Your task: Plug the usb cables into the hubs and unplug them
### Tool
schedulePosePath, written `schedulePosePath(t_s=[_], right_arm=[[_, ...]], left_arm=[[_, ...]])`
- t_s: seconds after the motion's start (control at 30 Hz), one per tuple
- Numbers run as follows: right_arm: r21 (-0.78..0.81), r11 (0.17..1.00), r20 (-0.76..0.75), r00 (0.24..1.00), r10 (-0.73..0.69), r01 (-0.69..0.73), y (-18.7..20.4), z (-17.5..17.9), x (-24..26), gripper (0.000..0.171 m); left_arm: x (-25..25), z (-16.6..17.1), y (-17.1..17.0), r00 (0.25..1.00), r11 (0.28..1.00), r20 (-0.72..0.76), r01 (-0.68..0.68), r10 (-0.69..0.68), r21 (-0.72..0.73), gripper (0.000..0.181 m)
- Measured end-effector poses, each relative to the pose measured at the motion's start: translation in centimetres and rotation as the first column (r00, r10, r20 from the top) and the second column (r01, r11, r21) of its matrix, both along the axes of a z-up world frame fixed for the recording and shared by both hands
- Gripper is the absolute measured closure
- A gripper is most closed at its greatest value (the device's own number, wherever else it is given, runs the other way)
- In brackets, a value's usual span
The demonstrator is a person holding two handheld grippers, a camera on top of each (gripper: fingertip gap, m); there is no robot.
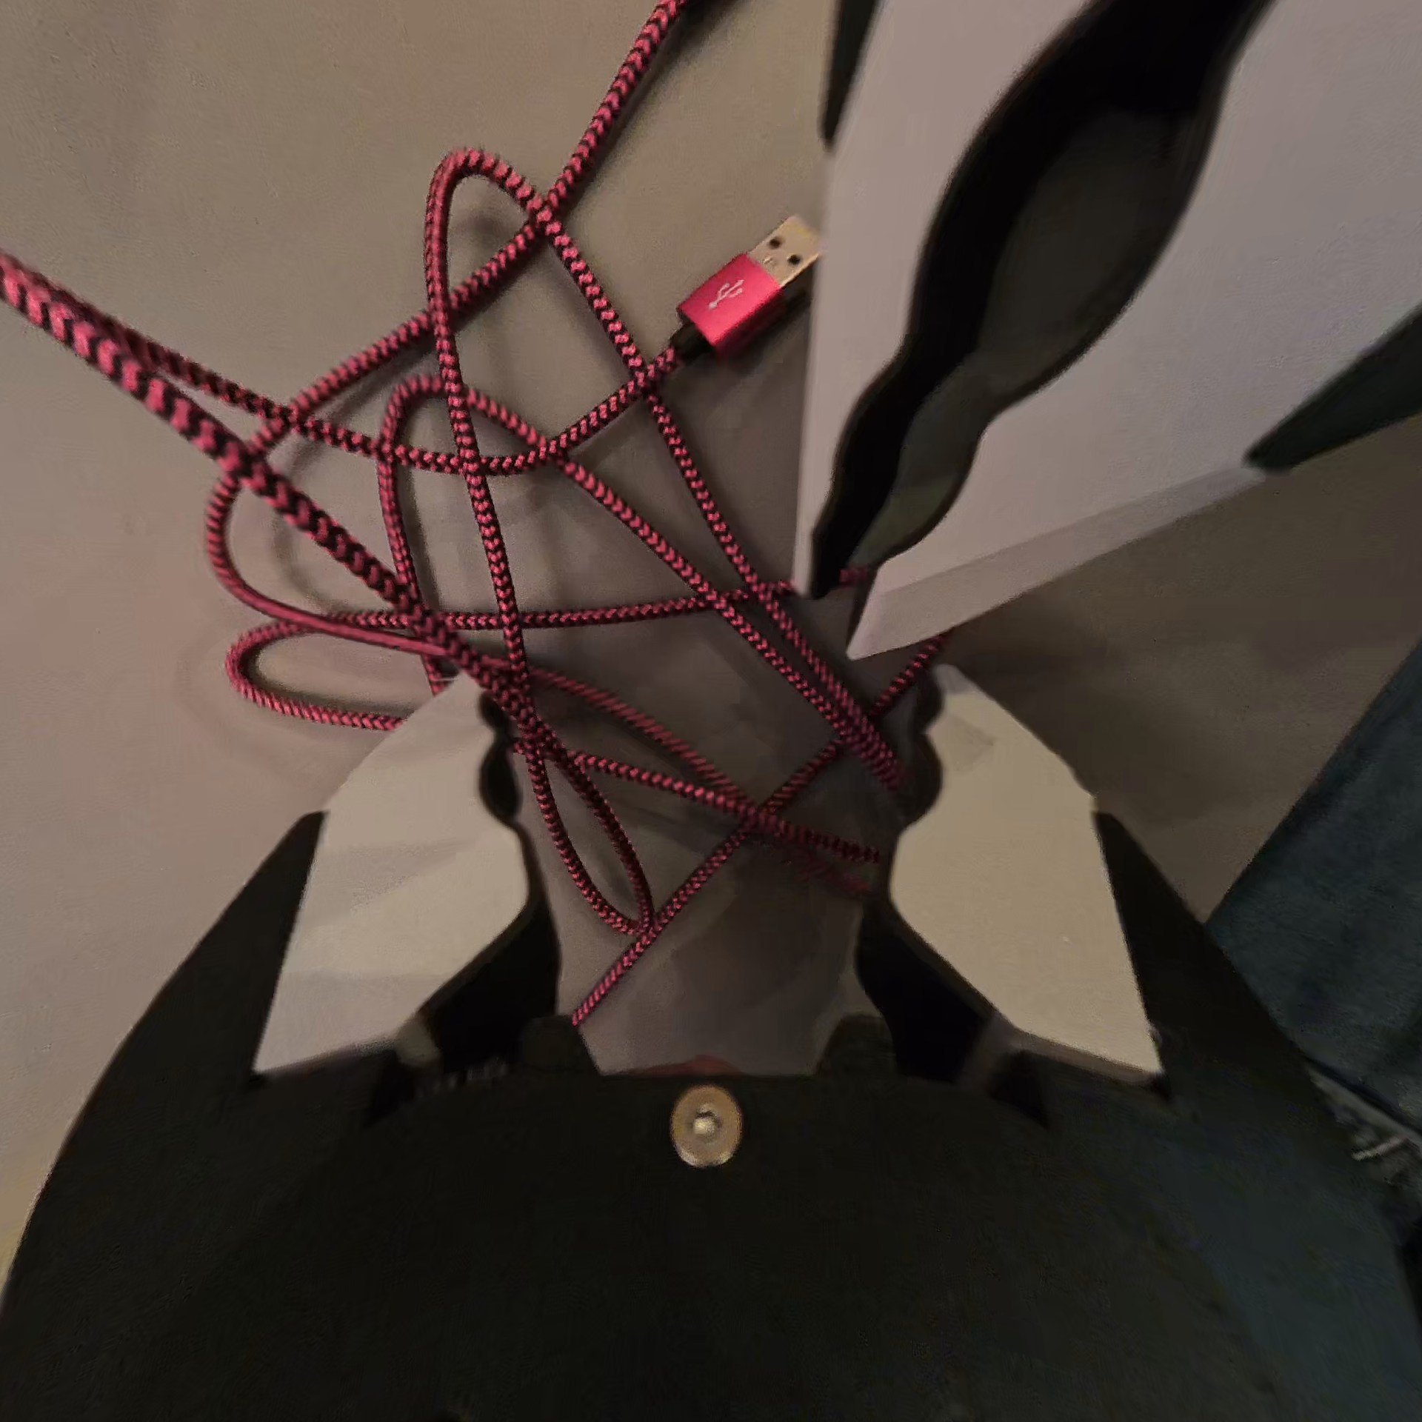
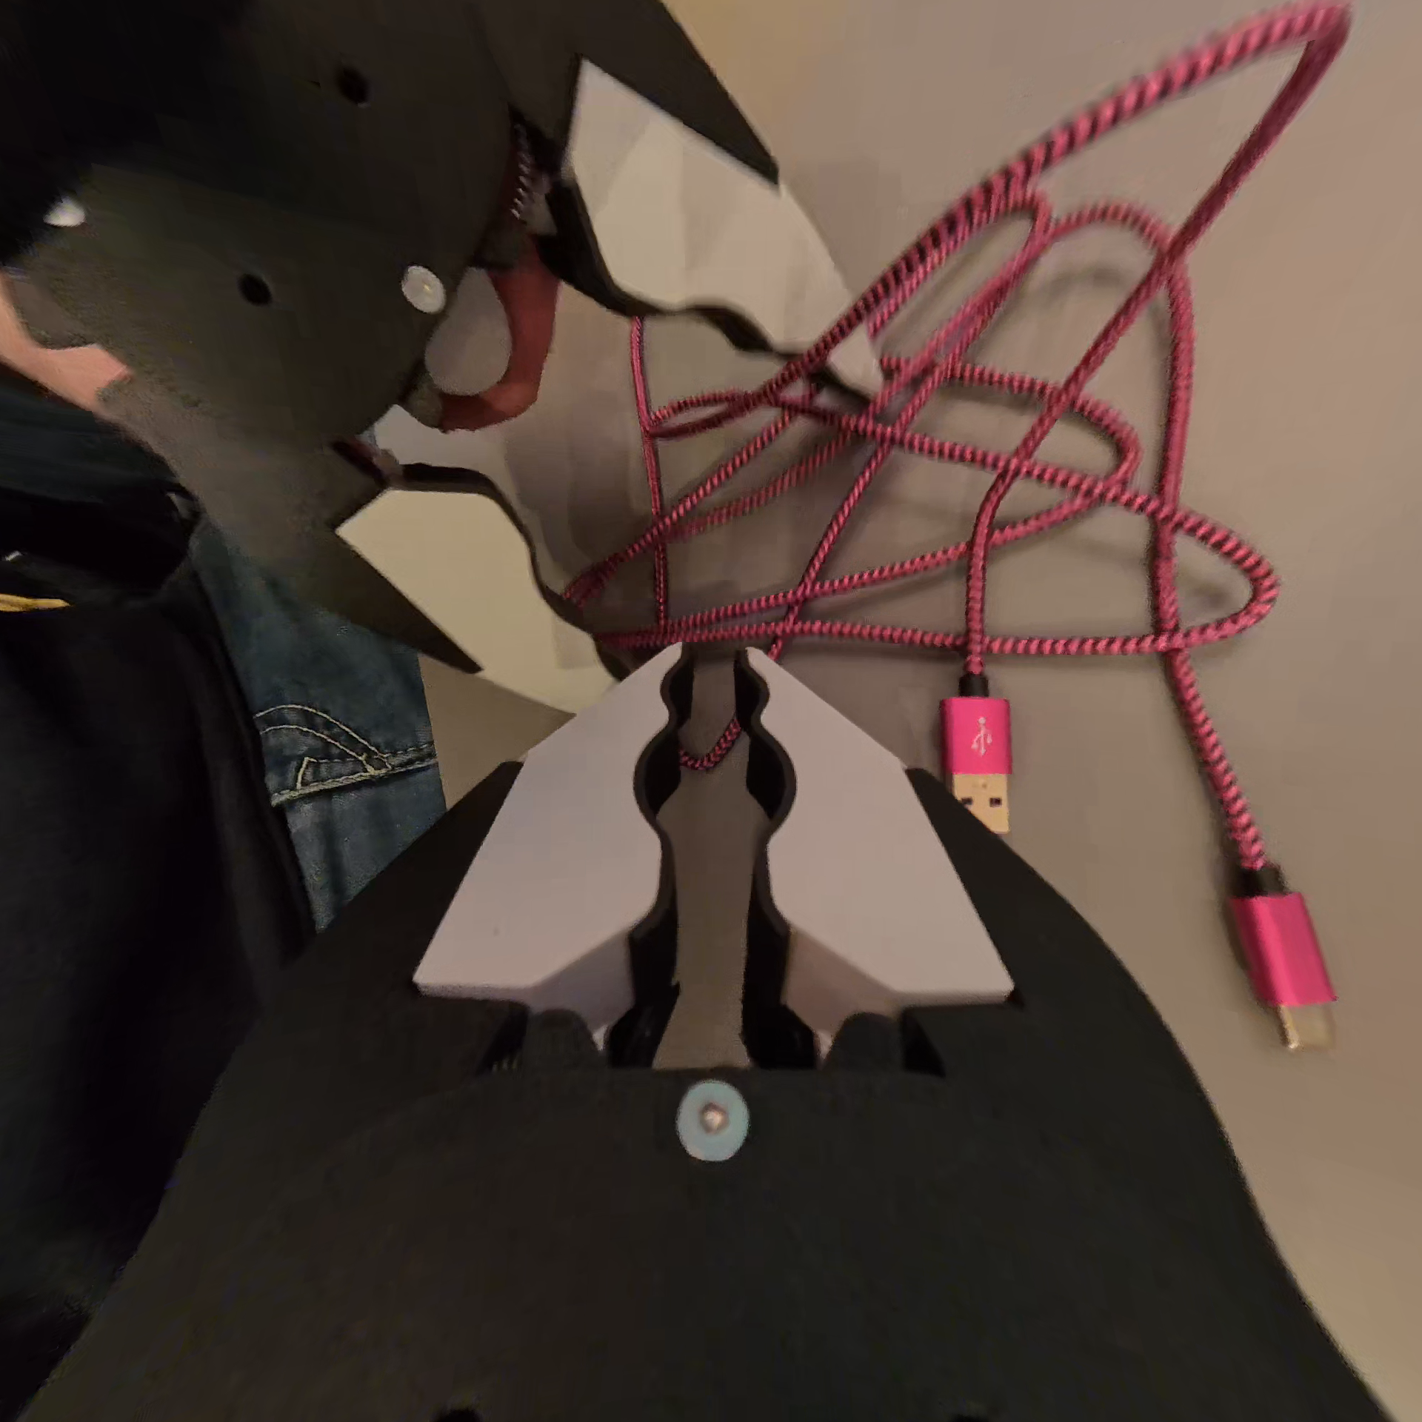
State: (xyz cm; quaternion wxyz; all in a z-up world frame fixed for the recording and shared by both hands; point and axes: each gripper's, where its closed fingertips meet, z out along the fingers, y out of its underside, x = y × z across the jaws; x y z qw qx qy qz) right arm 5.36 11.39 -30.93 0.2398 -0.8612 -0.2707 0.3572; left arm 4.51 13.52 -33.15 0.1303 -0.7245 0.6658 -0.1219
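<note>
Pale grey tabletop (image 1: 154, 154) fills both views, bare apart from a loose tangle of pink-and-black braided cable (image 1: 477, 492); no hub shows anywhere, and a person's jeans (image 2: 346, 692) stand at the table's edge. Largest in the scene is the left gripper (image 1: 704, 739), low over the near part of the tangle with its fingers spread wide and several strands crossing the gap between them; nothing is pinched there. The right gripper (image 2: 712, 669) comes in from the other side, its fingers drawn close but with a narrow gap left, and one loop of braid lies in that gap; whether the pads actually clamp it I cannot tell. Its tips meet the edge of the heap just beside the left gripper's tips. The USB-A plug (image 1: 750, 296) lies flat on the table, clear of the tangle, its metal end pointing away from the left gripper and up to the right in the left wrist view. In the right wrist view the same plug sits just to the right of the right gripper's fingers, long axis roughly parallel to them, metal end toward the camera. A smaller plug (image 2: 1281, 962) lies farther right. By my judgement the right gripper is nearer the USB-A plug and would need only a short sideways shift.
</note>
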Motion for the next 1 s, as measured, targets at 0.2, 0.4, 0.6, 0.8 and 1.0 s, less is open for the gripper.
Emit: schedulePosePath(t_s=[0.2,0.4,0.6,0.8,1.0], right_arm=[[0.328,0.928,0.180,0.976,0.123,-0.178,1.1,4.1,1.4,0.131],[0.462,0.785,0.331,0.901,0.279,-0.413,1.7,4.9,0.4,0.088],[0.388,0.749,0.424,0.826,0.372,-0.537,0.9,1.8,-0.9,0.076],[0.264,0.819,0.430,0.823,0.372,-0.509,0.5,-1.1,0.5,0.142],[0.256,0.904,0.297,0.918,0.263,-0.342,1.3,-0.8,1.4,0.168]], left_arm=[[0.1,0.5,-0.9,0.982,0.983,0.047,0.184,-0.184,0.008,0.155],[-0.8,0.4,-1.1,0.913,0.912,0.008,0.406,-0.407,0.060,0.172],[-1.7,0.4,-0.9,0.879,0.879,-0.010,0.476,-0.476,0.031,0.172],[-1.8,0.8,-0.1,0.897,0.897,0.026,0.441,-0.441,0.018,0.174],[-0.9,2.0,1.1,0.931,0.936,0.102,0.352,-0.351,0.015,0.173]])
